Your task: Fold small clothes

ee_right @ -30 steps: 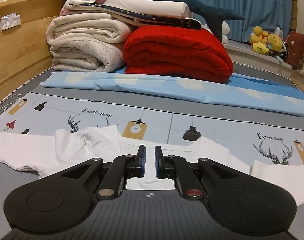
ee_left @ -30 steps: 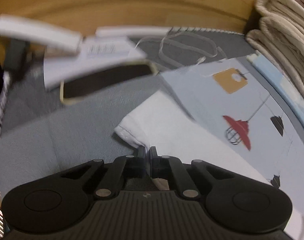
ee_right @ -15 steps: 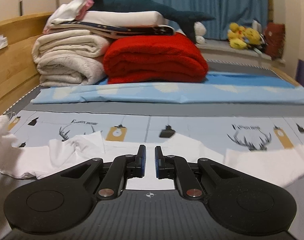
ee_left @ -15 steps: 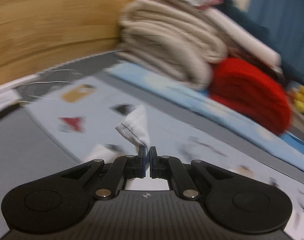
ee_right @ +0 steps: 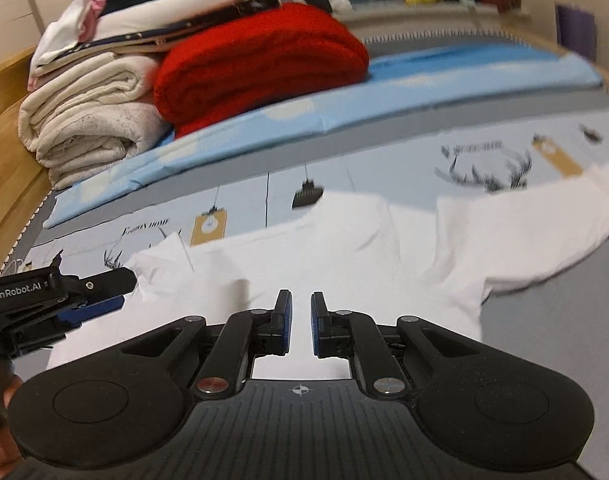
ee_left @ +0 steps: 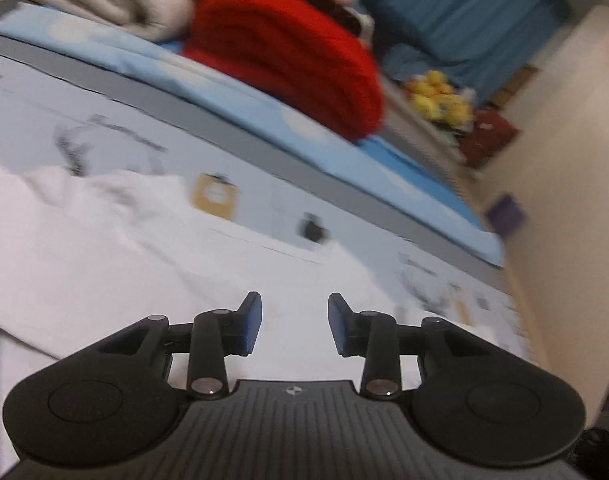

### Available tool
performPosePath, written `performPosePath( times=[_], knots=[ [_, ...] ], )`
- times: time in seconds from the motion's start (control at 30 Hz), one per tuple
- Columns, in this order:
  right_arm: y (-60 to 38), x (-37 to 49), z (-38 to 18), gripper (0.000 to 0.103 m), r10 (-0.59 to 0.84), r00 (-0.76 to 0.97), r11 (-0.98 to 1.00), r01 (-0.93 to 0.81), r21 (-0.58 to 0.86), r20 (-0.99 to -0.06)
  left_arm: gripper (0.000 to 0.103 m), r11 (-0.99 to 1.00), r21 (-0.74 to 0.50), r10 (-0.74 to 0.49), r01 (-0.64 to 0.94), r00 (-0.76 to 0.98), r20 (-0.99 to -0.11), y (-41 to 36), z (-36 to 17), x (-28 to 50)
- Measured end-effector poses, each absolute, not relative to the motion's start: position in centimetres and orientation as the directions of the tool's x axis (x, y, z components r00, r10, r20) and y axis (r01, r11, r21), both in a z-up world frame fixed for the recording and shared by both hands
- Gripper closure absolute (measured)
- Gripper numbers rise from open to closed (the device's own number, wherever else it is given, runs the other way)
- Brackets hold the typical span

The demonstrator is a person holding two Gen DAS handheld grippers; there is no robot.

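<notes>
White shirt [ee_right: 344, 256] spread flat on the bed, just ahead of both pairs of jaws.

Long axis sleeve to sleeve, across the bed; collar toward the stacked blankets [ee_right: 208, 68]. Left gripper [ee_left: 294, 322] nearer the folded-in left sleeve, jaws opening, nothing between them. Right gripper [ee_right: 301, 322] over the hem, jaws nearly closed, empty.
</notes>
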State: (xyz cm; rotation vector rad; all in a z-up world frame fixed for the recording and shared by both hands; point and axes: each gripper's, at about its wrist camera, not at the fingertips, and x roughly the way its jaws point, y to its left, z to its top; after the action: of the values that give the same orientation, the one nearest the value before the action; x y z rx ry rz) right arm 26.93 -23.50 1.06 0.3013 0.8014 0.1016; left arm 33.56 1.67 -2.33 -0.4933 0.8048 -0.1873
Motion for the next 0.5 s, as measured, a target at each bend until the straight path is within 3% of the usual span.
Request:
performPosePath(
  times=[0.27, 0.4, 0.5],
  knots=[
    [-21.4, 29.7, -2.4, 0.092, 0.295, 0.581, 0.918, 0.047, 0.394, -0.758, 0.063, 0.949, -0.244, -0.059, -0.198, 0.650, -0.757, 5.8, -4.2, 36.1],
    [-19.7, 30.9, -4.0, 0.092, 0.336, 0.533, 0.912, 0.023, 0.411, -0.777, 0.062, 0.955, -0.218, -0.038, -0.201, 0.648, -0.761, 7.0, -4.2, 37.2],
    [-18.5, 31.8, -4.8, 0.084, 0.340, 0.506, 0.915, 0.018, 0.404, -0.792, 0.061, 0.963, -0.190, -0.017, -0.193, 0.658, -0.753, 7.4, -3.7, 37.8]
  ],
)
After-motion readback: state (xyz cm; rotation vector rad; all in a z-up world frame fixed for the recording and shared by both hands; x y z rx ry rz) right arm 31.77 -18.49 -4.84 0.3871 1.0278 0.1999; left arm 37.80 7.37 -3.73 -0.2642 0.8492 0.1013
